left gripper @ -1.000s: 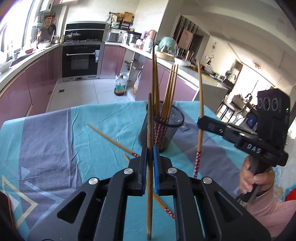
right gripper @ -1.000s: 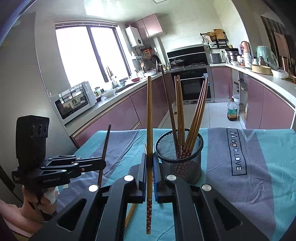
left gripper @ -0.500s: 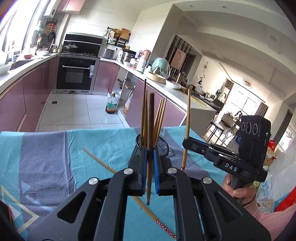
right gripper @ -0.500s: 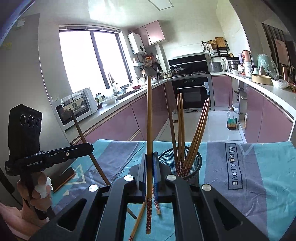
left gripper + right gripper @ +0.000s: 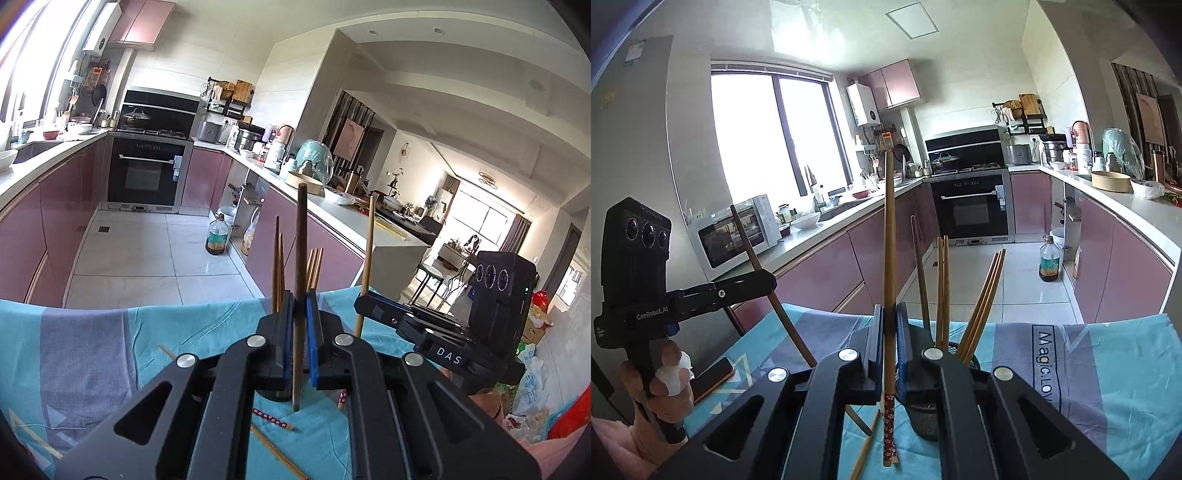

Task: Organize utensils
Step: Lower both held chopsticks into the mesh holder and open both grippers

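Note:
My left gripper (image 5: pixel 299 308) is shut on a dark brown chopstick (image 5: pixel 300 240) that stands upright between its blue pads. My right gripper (image 5: pixel 889 319) is shut on a pale bamboo chopstick (image 5: pixel 889 229) whose lower end has a red flower pattern. Just behind and right of the right gripper stands the black mesh holder (image 5: pixel 925 417) with several chopsticks (image 5: pixel 982 295) leaning in it. In the left wrist view the holder is mostly hidden by my fingers, and only the chopstick tops (image 5: pixel 277 266) show. Each gripper appears in the other's view: the right gripper (image 5: pixel 357 304) and the left gripper (image 5: pixel 771 282).
A teal and grey tablecloth (image 5: pixel 92 350) covers the table. Loose chopsticks (image 5: pixel 273 419) lie on it near the holder's foot, also loose chopsticks (image 5: pixel 866 450). A dark flat phone-like object (image 5: pixel 713 373) lies at the left edge. An oil bottle (image 5: pixel 1049 262) stands on the kitchen floor beyond.
Both grippers have risen with their chopsticks and tilted up. The holder has sunk in both views and is now mostly covered by the fingers in the left wrist view.

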The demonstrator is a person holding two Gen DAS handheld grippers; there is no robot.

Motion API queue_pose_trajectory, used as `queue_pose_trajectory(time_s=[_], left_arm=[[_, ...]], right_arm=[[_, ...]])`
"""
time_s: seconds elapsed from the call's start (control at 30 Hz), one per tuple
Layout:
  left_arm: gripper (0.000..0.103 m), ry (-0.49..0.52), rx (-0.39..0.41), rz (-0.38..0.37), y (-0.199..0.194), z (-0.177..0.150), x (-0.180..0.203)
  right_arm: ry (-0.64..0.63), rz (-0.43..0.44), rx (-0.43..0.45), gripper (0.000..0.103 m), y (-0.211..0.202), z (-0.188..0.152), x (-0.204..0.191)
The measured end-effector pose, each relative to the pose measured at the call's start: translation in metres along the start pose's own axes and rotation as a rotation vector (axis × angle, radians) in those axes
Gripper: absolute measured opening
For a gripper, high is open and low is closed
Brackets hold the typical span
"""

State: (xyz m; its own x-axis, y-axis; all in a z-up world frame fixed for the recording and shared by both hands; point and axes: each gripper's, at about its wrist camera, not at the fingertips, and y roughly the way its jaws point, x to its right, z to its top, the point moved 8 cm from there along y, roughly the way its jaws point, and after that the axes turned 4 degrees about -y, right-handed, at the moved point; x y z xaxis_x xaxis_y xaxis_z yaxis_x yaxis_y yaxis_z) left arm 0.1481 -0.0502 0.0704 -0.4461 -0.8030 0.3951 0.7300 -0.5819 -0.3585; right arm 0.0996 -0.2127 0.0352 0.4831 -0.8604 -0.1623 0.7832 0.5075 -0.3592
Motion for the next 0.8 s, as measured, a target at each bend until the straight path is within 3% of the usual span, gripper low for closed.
queue_pose_trajectory(time_s=[0.5,0.8], left_arm=[[0.007,0.025,0.054,0.004,0.002,0.029,0.018],[0.007,0.033,0.006,0.046,0.019,0.016,0.020]], right_arm=[[0.025,-0.032,0.036,0.005,0.024,0.027,0.024],[0.051,-0.062,0.026,0.005,0.042,0.025,0.038]])
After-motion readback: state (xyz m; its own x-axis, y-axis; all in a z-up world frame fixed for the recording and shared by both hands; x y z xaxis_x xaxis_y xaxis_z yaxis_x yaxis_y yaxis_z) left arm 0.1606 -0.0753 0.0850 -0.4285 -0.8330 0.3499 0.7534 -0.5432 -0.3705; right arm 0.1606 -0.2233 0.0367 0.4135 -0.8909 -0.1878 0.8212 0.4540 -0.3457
